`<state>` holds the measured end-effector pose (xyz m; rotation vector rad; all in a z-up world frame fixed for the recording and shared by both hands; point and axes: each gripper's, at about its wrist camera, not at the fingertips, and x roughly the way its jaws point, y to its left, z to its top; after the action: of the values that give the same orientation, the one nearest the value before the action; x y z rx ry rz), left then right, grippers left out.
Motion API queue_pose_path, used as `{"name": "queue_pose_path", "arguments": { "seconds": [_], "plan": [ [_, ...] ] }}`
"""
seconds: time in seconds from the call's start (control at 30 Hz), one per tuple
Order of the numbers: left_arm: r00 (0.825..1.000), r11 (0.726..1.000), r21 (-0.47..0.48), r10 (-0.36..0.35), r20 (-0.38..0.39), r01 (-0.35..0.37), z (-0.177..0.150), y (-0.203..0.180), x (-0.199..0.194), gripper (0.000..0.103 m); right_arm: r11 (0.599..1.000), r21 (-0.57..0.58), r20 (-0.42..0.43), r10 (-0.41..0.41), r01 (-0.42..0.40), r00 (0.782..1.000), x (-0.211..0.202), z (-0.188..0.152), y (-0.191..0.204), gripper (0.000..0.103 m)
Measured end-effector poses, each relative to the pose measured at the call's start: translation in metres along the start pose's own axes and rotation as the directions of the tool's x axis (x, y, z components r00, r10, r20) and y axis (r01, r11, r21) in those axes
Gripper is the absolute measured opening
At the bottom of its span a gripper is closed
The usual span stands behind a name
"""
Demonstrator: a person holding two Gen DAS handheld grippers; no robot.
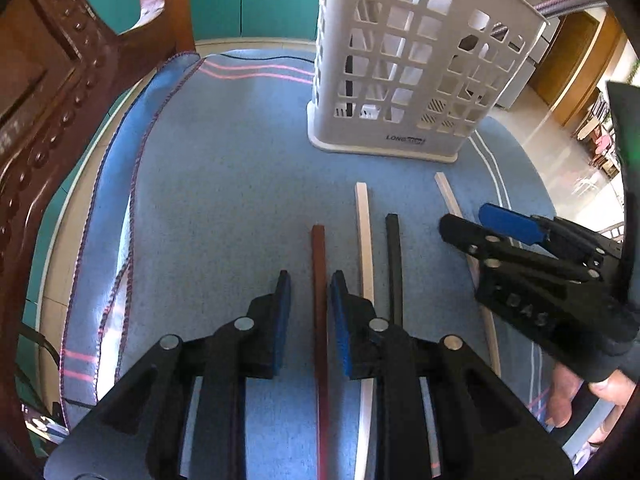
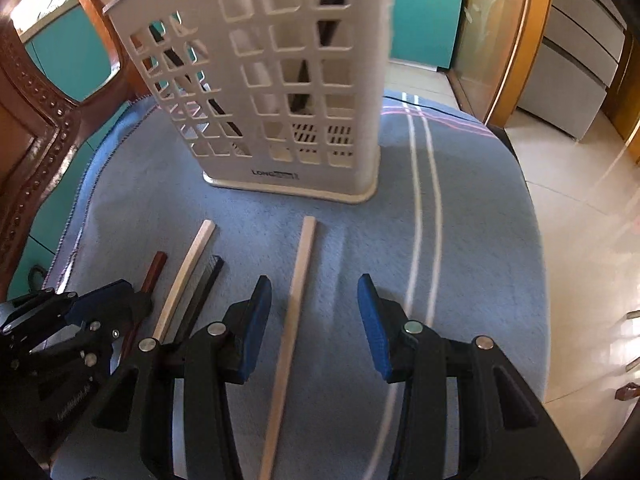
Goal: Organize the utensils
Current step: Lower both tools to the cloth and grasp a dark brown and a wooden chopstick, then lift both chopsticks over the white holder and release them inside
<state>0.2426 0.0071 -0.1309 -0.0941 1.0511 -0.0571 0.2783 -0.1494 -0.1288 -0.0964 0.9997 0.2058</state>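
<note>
Barely begun — four chopsticks flat on the towel (image 1: 224,184) before the white holder (image 1: 404,80), dark sticks already inside. Left gripper (image 1: 310,292) open astride the red-brown chopstick (image 1: 319,280); right gripper (image 2: 314,312) open astride a pale chopstick (image 2: 294,300).

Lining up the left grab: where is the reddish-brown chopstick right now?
The reddish-brown chopstick lies flat on the blue towel, leftmost of the four sticks, between the open left tongs, beside a white chopstick, short of the white plastic basket.
</note>
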Motion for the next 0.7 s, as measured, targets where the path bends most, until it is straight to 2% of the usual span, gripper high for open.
{"name": "queue_pose_path", "arguments": {
  "seconds": [0.1, 0.17, 0.23, 0.37, 0.43, 0.53, 0.57, 0.63, 0.7],
  "plan": [
    [1.000, 1.000, 0.017, 0.020, 0.009, -0.021, -0.001, -0.007, -0.002, 0.022, 0.998, -0.045, 0.017, -0.045, 0.046, 0.999, 0.004, 0.001, 0.010, 0.043],
    [0.999, 0.999, 0.028, 0.033, 0.015, -0.033, 0.001, -0.013, 0.000, 0.022, 0.998, -0.039, 0.004, -0.047, 0.048, 0.999, 0.001, 0.000, 0.010, 0.009],
    [0.999, 0.998, 0.038, 0.042, 0.021, -0.043, -0.002, -0.016, -0.003, 0.022, 1.000, 0.004, -0.015, -0.022, 0.022, 1.000, -0.001, -0.002, 0.006, 0.007],
    [0.998, 0.998, 0.046, 0.047, 0.029, -0.048, -0.002, -0.020, -0.003, 0.022, 0.990, 0.142, -0.043, 0.028, -0.022, 0.999, -0.012, -0.016, -0.020, 0.006],
    [0.998, 0.998, 0.047, 0.049, 0.028, -0.050, -0.001, -0.021, -0.002, 0.023, 0.984, 0.175, -0.043, 0.039, -0.031, 0.998, -0.016, -0.019, -0.028, 0.006],
    [0.999, 0.997, 0.052, 0.048, 0.025, -0.049, -0.001, -0.023, -0.003, 0.030, 0.990, 0.139, -0.029, 0.029, -0.025, 0.999, -0.016, -0.020, -0.022, 0.008],
    [0.998, 0.997, 0.056, 0.050, 0.025, -0.051, -0.003, -0.022, -0.004, 0.033, 0.992, 0.121, -0.023, 0.020, -0.017, 1.000, -0.015, -0.020, -0.019, 0.012],
    [0.997, 0.995, 0.070, 0.067, 0.030, -0.069, -0.002, -0.028, -0.002, 0.035, 0.996, 0.093, -0.013, -0.009, 0.010, 1.000, -0.014, -0.020, -0.013, 0.018],
    [0.997, 0.995, 0.071, 0.073, 0.034, -0.075, -0.003, -0.029, 0.000, 0.034, 0.997, 0.060, -0.006, -0.046, 0.046, 0.999, -0.012, -0.019, -0.006, 0.018]
  ]
}}
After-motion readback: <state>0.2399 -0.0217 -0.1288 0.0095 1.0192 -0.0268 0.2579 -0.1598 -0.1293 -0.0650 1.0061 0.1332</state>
